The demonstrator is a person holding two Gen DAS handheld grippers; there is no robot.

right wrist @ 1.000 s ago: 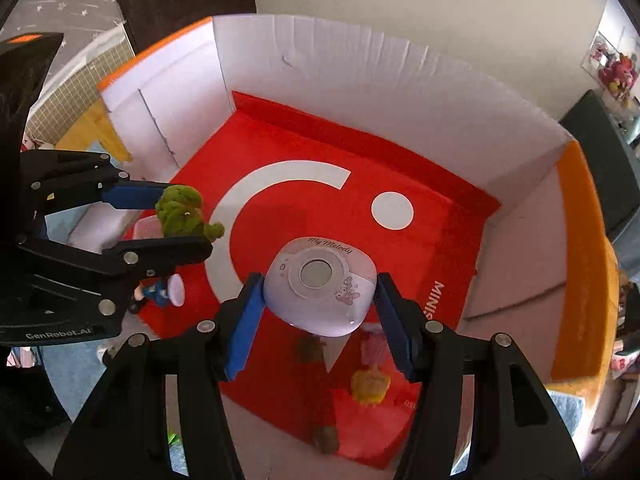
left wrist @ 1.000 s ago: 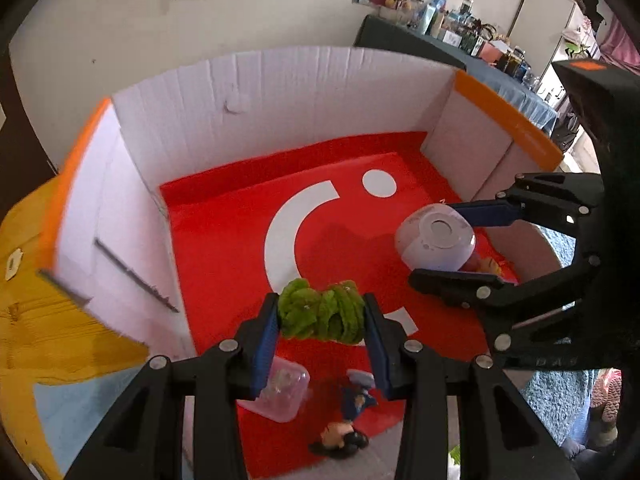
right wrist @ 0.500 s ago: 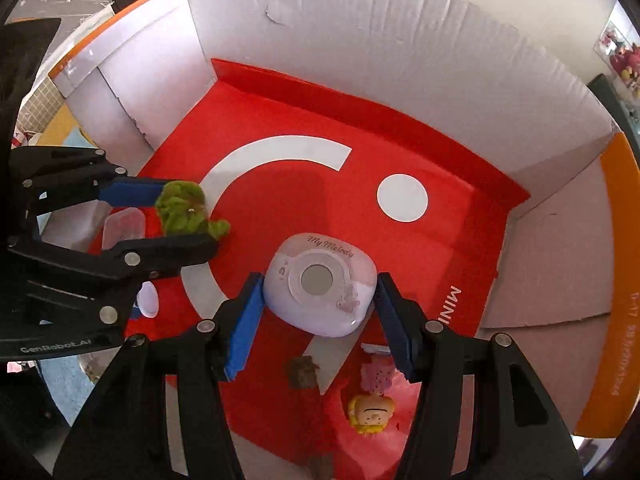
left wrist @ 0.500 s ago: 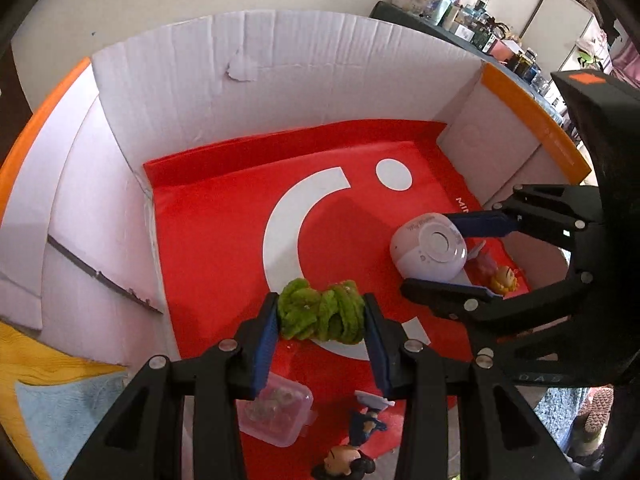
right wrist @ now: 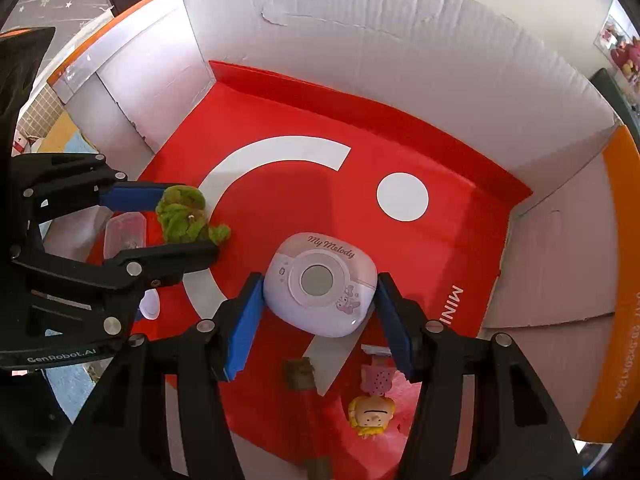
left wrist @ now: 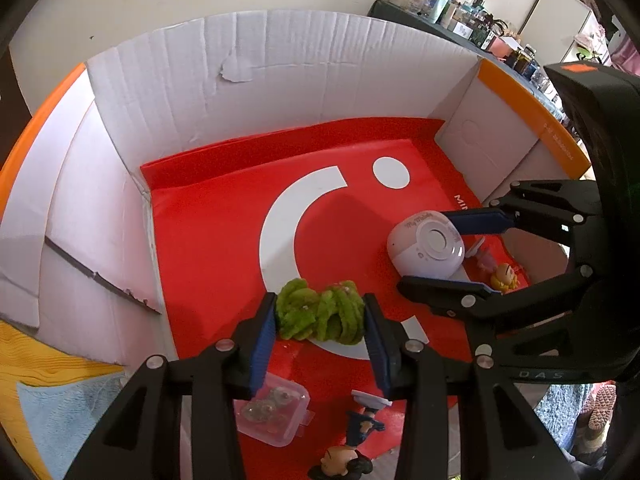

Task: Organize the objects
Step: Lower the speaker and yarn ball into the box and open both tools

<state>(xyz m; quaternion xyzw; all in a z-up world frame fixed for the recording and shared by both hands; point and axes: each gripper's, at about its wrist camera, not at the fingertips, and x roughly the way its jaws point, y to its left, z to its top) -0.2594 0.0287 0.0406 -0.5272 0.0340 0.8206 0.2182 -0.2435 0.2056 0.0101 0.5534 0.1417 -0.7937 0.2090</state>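
Both your grippers hang loaded over the open cardboard box point(left wrist: 320, 68).

Your left gripper point(left wrist: 320, 320) clamps a fuzzy green scrunchie point(left wrist: 320, 316), a crumpled loop of bright lime pile, above the box's red liner point(left wrist: 224, 240) (its white arc and dot show underneath). Your right gripper point(right wrist: 318, 304) grips a rounded white-and-pink My Melody case point(right wrist: 320, 284), glossy, with a grey disc in the middle of its lid, just right of the scrunchie.

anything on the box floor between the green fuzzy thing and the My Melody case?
Nothing. The stretch between the green fuzzy item and the My Melody case is bare red liner with its white arc, clearest in the right wrist view.
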